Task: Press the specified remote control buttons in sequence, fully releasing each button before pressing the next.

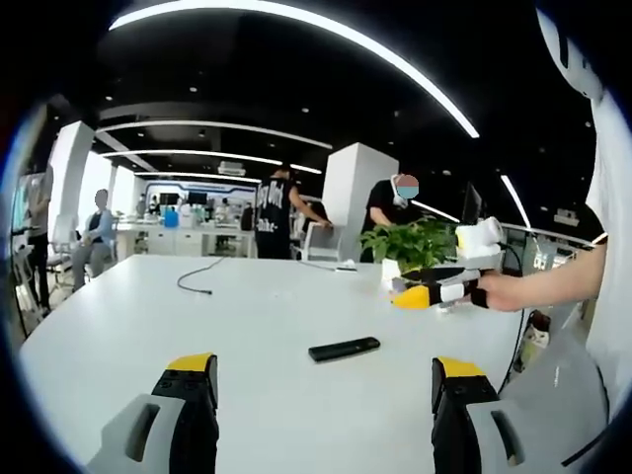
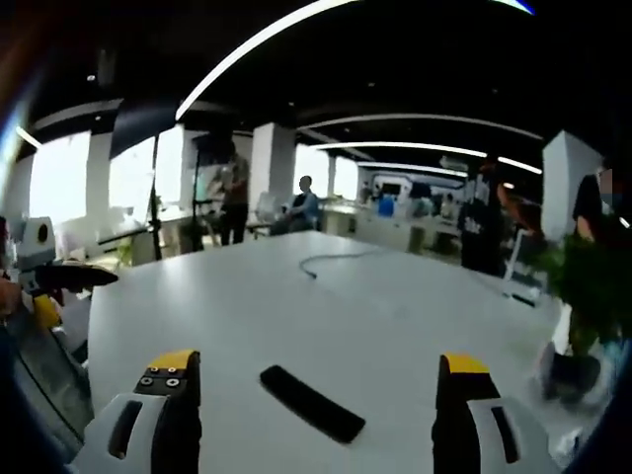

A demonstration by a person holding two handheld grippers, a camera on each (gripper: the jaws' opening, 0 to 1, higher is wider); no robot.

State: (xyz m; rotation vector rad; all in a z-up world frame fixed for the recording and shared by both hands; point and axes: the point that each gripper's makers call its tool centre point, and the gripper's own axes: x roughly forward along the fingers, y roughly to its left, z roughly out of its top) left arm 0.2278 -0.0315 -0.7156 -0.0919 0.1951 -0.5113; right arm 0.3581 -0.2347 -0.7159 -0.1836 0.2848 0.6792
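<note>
Lying flat at lower centre of both views, the black remote control [image 1: 344,349] [image 2: 311,403] sits untouched on the white table [image 1: 247,316]. Left gripper [image 1: 324,395] and right gripper [image 2: 318,395] hover above with jaws apart. I'd close one gripper's jaws and press down with one fingertip, squarely.

A black remote control [image 1: 344,349] on a plain white surface [image 1: 247,316]; grey-and-black tongs [image 1: 321,395] tipped yellow; a green potted plant [image 1: 407,244]
</note>
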